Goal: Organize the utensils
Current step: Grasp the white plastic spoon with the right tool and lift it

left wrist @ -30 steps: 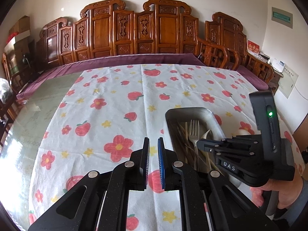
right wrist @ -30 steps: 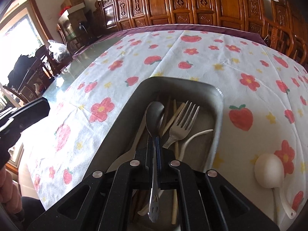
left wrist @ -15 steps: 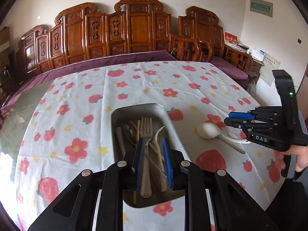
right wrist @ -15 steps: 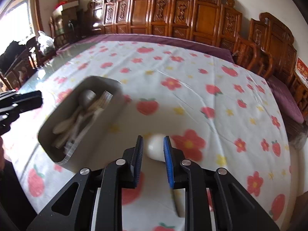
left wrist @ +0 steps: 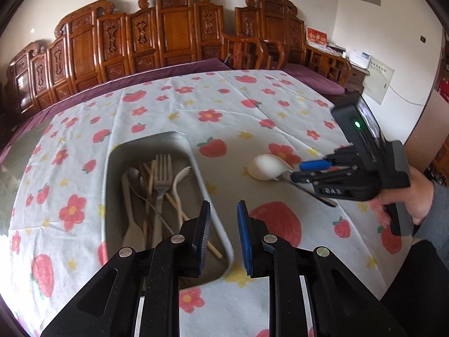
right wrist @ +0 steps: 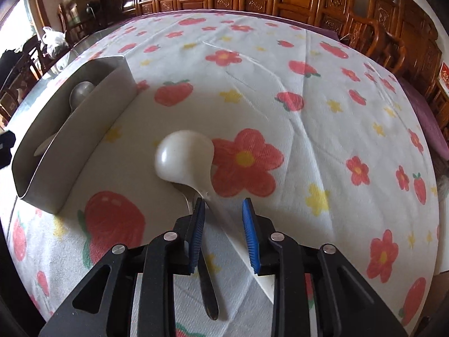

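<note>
A: Left claw (left wrist: 223, 233) first. State?

B: Jaws parted a little, blue ribbed pads, nothing between them. It hangs over the near right corner of the metal tray (left wrist: 213, 216); the left pad is over the tray's inside, the right pad over the tablecloth (left wrist: 230, 106). The jaws have just been opening, and no utensil is gripped.

A: Right claw (right wrist: 221, 213)?

B: Also part open, a bit wider, and it has been opening too. Its pads straddle the handle of the white spoon (right wrist: 183, 158) just behind the bowl. The left pad is very close to the handle; contact not clear. The spoon lies on the surface, not lifted.

A: Spoon shape and direction?

B: Glossy white, rounded deep bowl turned dome side up, thin handle. In the right wrist view the long axis runs from the bowl, away from the camera, back toward the claw and under it. A dark slim handle (right wrist: 206, 286) lies alongside it, passing under the left pad; its head is hidden under the white bowl. In the left wrist view the spoon (left wrist: 266, 166) sits right of the tray, apart from it, bowl toward the tray.

A: Tray contents?

B: Dull grey rectangular tray, rounded corners, straight walls. Inside are a metal fork (left wrist: 162, 177), tines away from the camera, a metal spoon (left wrist: 133, 172), a pale fork-like piece and wooden chopsticks, all lying roughly along the tray's length.

A: Surface?

B: White creased cloth printed with red flowers, strawberries and yellow stars. Carved wooden chairs (left wrist: 174, 28) behind. A hand (left wrist: 415, 196) in a grey sleeve holds the right claw.
</note>
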